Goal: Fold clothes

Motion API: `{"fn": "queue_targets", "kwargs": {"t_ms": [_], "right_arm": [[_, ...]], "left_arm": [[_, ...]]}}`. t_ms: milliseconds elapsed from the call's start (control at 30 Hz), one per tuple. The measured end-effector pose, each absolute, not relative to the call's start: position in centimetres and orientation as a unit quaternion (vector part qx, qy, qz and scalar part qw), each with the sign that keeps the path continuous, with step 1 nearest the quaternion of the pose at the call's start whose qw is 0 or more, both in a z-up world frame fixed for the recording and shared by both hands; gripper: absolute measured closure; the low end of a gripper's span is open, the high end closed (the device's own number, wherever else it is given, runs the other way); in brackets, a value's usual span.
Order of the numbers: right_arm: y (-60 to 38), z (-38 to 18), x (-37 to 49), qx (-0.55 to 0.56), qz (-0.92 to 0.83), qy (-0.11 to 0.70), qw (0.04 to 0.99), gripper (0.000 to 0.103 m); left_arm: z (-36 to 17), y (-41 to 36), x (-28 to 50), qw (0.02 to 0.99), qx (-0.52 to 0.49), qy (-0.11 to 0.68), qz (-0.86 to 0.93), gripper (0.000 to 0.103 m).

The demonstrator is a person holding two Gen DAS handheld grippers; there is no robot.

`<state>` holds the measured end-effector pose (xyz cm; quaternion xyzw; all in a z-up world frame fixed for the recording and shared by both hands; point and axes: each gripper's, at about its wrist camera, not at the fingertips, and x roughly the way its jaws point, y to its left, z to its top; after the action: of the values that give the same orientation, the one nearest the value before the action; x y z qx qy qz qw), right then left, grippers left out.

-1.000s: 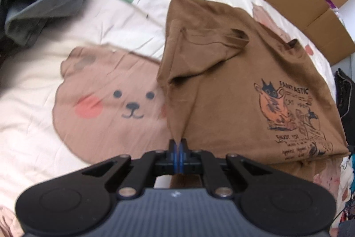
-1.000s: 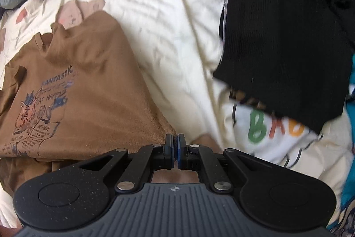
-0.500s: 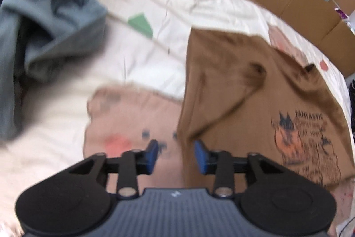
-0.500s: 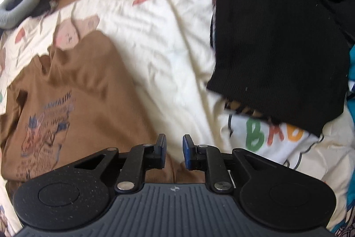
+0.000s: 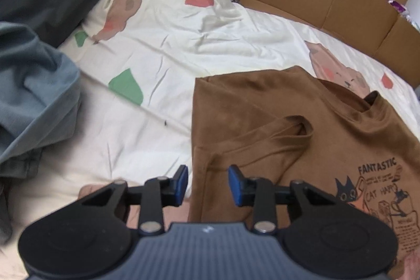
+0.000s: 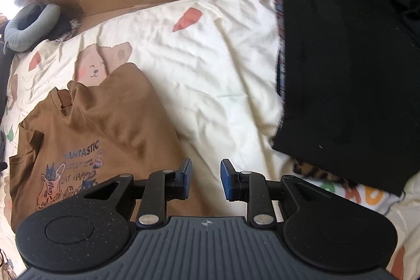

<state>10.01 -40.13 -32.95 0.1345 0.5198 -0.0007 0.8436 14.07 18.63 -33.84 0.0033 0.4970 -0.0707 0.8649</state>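
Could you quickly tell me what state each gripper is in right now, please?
Left gripper: open, holding nothing, above the brown T-shirt edge.
Right gripper: open, holding nothing, jaws just opened.

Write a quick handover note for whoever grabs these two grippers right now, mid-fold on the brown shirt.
Left gripper: open, holding nothing; its jaws have just narrowed a little, over the shirt's left edge.
Right gripper: open, holding nothing; jaws just opened, at the shirt's right edge.
Brown T-shirt: flat on the cartoon bedsheet, print up, left sleeve folded in.
Black garment: already stacked at the right.
Left: finish folding the shirt. Grey-blue clothes lie unfolded at the left.
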Motion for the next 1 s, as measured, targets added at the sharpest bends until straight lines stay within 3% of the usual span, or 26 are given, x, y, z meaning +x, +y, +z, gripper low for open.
{"fn": "queue_targets", "kwargs": {"t_ms": [467,567,667,800,1000], "right_arm": [[-38.1,-34.5,12.6,0.128,0.03,0.517,0.846,0.073],[-37.7,-34.9,12.7,0.126,0.037,0.522,0.843,0.067],[-37.2,-35.4,12.8,0.124,0.04,0.527,0.84,0.067],[-36.7,-35.9,12.9,0.123,0.045,0.531,0.837,0.067],[-36.7,-36.0,12.9,0.125,0.046,0.531,0.837,0.067]], "left_arm": [[-36.1,16.4,15.3,0.871,0.047,0.487,-0.052,0.069],[-36.5,16.5,15.5,0.87,0.042,0.489,-0.047,0.071],[-36.8,16.5,15.6,0.869,0.051,0.491,-0.043,0.076],[-37.1,16.8,15.7,0.866,0.047,0.497,-0.038,0.09],[-35.9,17.5,15.0,0.872,0.054,0.486,-0.03,0.094]]}}
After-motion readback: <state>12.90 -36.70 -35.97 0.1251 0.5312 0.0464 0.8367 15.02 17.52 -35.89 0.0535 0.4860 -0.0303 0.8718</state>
